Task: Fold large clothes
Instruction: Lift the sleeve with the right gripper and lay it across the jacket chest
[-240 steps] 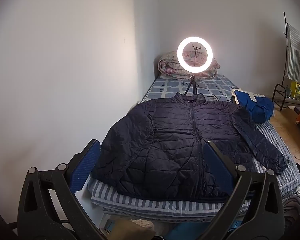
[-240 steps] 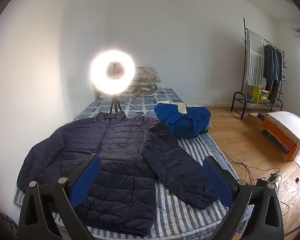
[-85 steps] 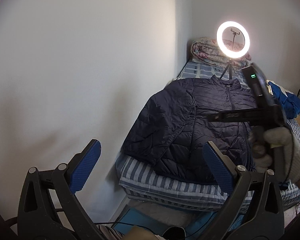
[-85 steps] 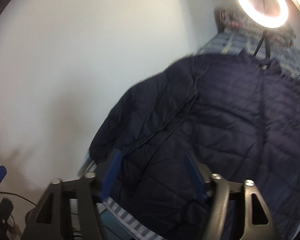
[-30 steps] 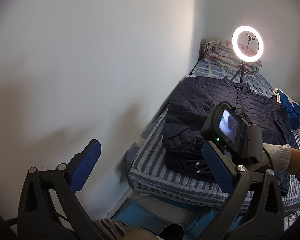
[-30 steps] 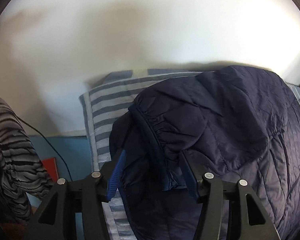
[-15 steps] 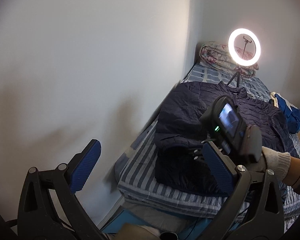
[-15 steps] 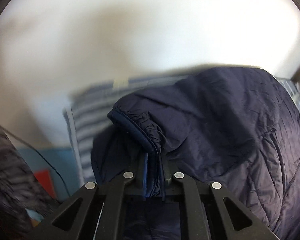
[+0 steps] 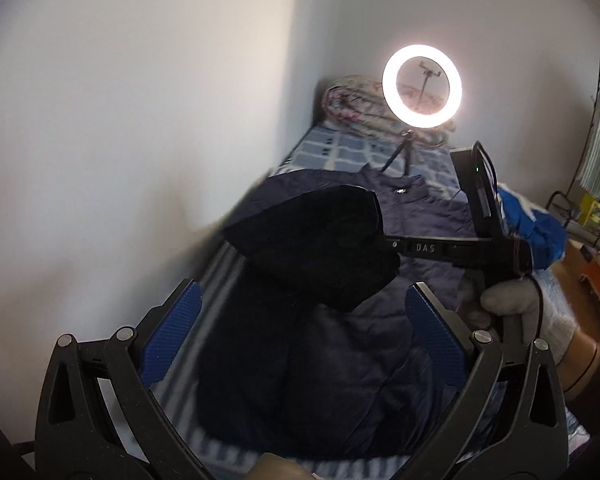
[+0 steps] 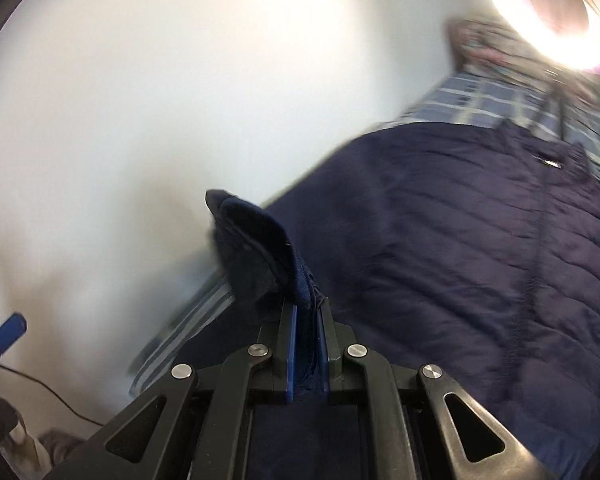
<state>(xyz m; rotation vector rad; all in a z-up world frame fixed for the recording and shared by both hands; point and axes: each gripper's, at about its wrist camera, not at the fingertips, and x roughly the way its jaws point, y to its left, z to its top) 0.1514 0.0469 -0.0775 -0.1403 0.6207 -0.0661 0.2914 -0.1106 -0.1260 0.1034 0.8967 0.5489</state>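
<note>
Right gripper (image 10: 307, 344) clenched on sleeve cuff (image 10: 260, 248) of the navy puffer jacket (image 10: 460, 248); blue pads (image 10: 290, 350) pressed flat against fabric on both sides, cuff bunched and sticking up past the fingertips. Sleeve (image 9: 316, 240) raised off the bed, hanging dark ahead of and above the left gripper (image 9: 300, 336), folded toward the jacket body. Rest of jacket spread flat on striped bed (image 9: 220, 276), ahead of and to the right of the right gripper, collar at the far end near the ring light (image 9: 422, 86). Left gripper released, fingers (image 9: 172, 332) wide apart, holding nothing, hovering above the near hem of the jacket. Gloved right hand (image 9: 512, 308) wrapped on the right gripper handle, just right of the left gripper's right finger. Blue garment (image 9: 536, 232) bundled on the bed, far right of both grippers. Folded quilt (image 9: 352, 100) behind the ring light against the wall. Right wrist view motion-blurred.
</note>
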